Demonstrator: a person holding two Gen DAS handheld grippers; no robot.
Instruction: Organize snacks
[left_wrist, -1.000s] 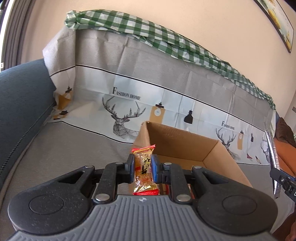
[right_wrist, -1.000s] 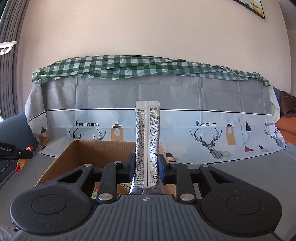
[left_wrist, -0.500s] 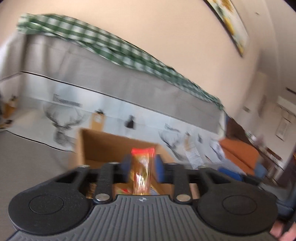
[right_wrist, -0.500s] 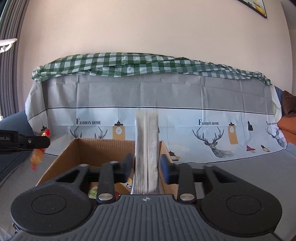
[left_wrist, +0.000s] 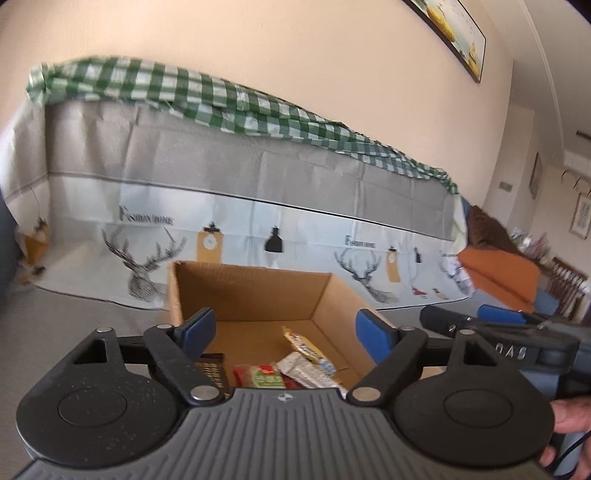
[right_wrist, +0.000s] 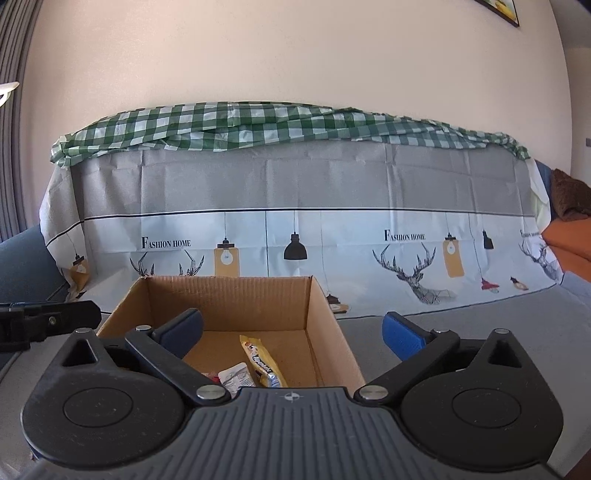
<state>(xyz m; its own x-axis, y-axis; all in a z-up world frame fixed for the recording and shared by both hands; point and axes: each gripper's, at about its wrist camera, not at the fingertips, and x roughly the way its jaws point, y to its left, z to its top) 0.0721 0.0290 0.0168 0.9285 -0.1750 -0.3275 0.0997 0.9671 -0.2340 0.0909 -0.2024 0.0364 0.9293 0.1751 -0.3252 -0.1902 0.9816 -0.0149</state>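
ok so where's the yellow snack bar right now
The yellow snack bar lies on the floor of the cardboard box, right of a white packet in the right wrist view.

Right gripper (right_wrist: 291, 328) at 6 o'clock, jaws opening, blue pads wide apart, nothing between them. Open cardboard box (right_wrist: 325, 332) dead centre on the grey cover (right_wrist: 480, 332). Inside it: yellow snack bar (right_wrist: 262, 362) lying lengthwise, white packet (right_wrist: 234, 378) touching it at its 8 o'clock, sliver of a red wrapper (right_wrist: 211, 376) beside that. Left gripper (right_wrist: 48, 321) pokes in at 9 o'clock, just beside the box's left wall. Deer-print cloth (right_wrist: 295, 240) behind, green check cloth (right_wrist: 258, 123) on top at 12 o'clock.
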